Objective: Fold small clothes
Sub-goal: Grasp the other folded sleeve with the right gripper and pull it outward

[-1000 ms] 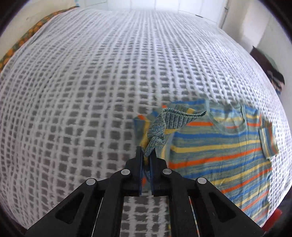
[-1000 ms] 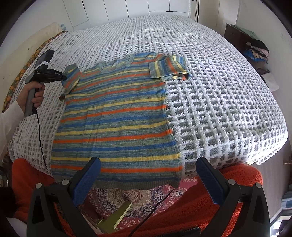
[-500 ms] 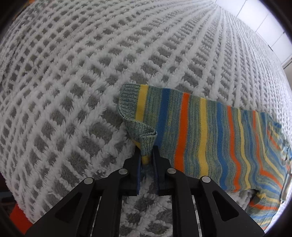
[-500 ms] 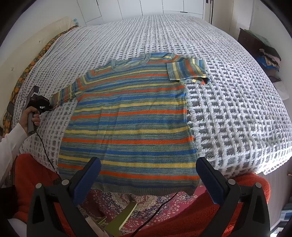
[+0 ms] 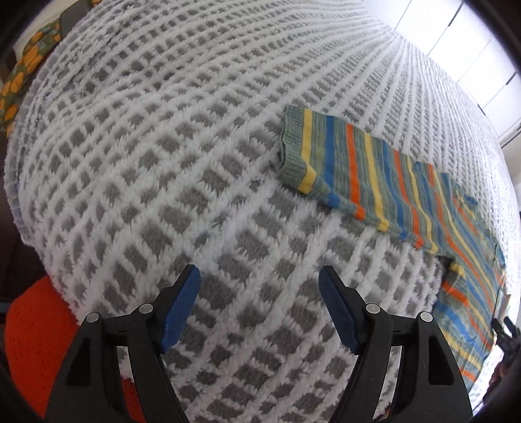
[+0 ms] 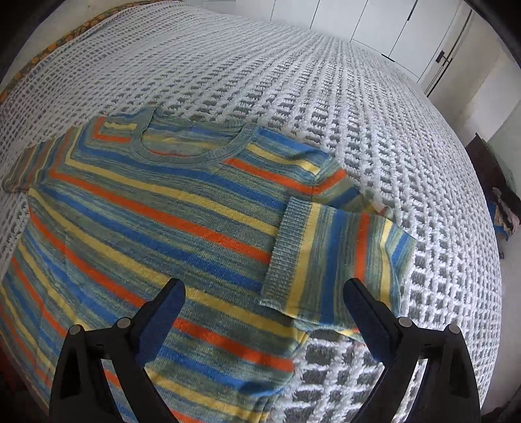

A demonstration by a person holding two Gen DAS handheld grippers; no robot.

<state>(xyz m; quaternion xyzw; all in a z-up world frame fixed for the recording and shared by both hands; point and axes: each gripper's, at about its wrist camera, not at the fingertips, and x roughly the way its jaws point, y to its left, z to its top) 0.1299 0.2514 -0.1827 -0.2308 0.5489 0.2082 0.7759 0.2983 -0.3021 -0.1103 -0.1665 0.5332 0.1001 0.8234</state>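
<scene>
Striped sweater [image 6: 156, 221] on bedspread [image 6: 325, 97], hem cut off below.

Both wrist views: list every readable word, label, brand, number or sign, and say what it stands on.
None. No writing shows on the striped sweater, the waffle bedspread, the left gripper or the right gripper.
No neck label is visible inside the collar.
The cupboard doors are plain; the dark fitting beside them is too small to read.
</scene>
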